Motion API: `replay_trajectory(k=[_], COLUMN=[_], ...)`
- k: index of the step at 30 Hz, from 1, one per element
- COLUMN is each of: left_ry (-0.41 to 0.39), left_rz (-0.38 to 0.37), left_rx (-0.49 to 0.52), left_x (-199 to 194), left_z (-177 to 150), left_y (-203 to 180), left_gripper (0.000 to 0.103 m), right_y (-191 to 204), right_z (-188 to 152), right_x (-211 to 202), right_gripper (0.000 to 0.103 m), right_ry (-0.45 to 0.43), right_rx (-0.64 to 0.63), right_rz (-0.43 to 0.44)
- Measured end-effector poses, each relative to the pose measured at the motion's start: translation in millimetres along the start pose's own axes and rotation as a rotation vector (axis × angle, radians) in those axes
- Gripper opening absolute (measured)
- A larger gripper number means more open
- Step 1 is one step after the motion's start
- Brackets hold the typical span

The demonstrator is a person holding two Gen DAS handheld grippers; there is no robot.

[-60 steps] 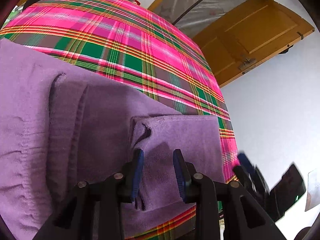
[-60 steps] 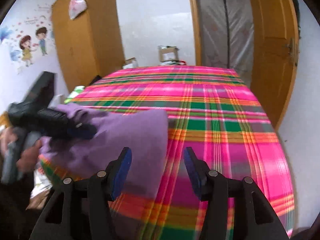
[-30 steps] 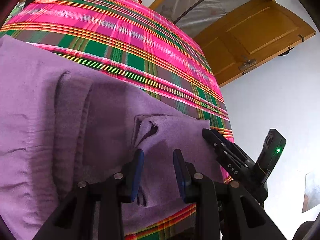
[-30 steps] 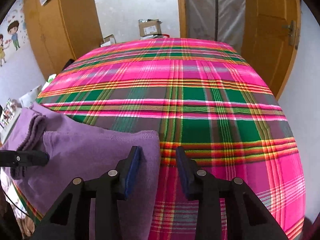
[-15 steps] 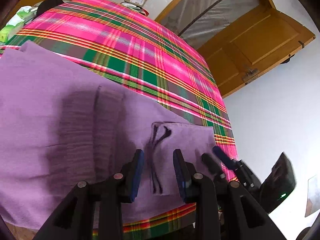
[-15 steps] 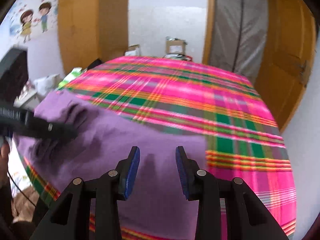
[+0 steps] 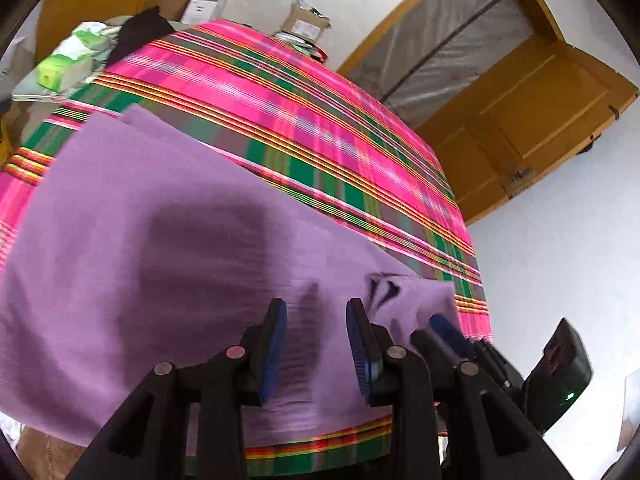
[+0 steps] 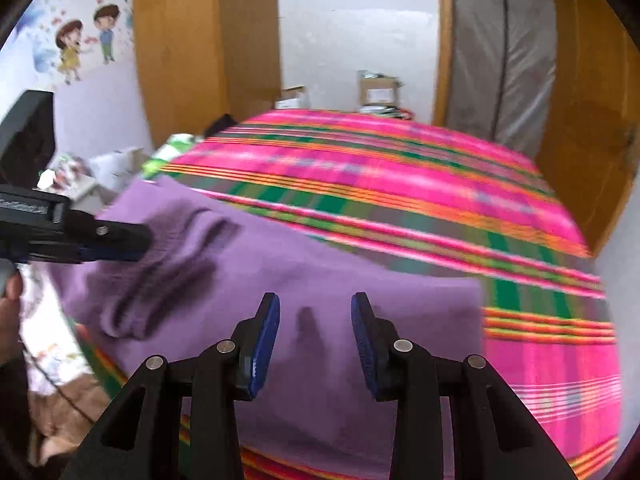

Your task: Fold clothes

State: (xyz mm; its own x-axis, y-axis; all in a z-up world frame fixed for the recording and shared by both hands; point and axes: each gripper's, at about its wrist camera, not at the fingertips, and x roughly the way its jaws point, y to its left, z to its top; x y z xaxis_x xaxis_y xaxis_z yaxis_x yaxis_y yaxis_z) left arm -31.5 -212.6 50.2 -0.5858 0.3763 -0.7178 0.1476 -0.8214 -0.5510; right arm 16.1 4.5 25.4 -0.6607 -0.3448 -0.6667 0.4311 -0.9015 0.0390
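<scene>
The purple garment (image 7: 168, 248) looks soft, light and limp, likely to sag and crease wherever it is lifted; a hemmed corner or edge seems the best place to pinch it. It is plain purple knit, spread on the plaid cloth (image 7: 320, 128), lying beneath and ahead of both sets of jaws. The left gripper (image 7: 316, 340) and right gripper (image 8: 315, 340) stand parted, holding nothing.

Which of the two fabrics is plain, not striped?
The purple knit garment, spread on the near edge; the bed cover beneath it is pink-and-green plaid.
</scene>
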Motion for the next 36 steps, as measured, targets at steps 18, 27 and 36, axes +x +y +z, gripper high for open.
replay_trajectory(k=[18, 27, 36], left_ry=[-0.091, -0.104, -0.085], left_rz=[0.092, 0.114, 0.157], left_rx=[-0.084, -0.155, -0.175], left_x=[-69, -90, -93], left_z=[-5, -21, -37], left_y=[80, 127, 151], left_gripper=[0.031, 0.031, 0.031], right_y=[38, 105, 156], right_z=[7, 22, 16], right_x=[8, 7, 24], right_gripper=[0.038, 0.038, 0.038], right_ry=[-0.015, -0.044, 0.007], right_rx=[0.001, -0.128, -0.219], right_rz=[0.061, 0.179, 0.265])
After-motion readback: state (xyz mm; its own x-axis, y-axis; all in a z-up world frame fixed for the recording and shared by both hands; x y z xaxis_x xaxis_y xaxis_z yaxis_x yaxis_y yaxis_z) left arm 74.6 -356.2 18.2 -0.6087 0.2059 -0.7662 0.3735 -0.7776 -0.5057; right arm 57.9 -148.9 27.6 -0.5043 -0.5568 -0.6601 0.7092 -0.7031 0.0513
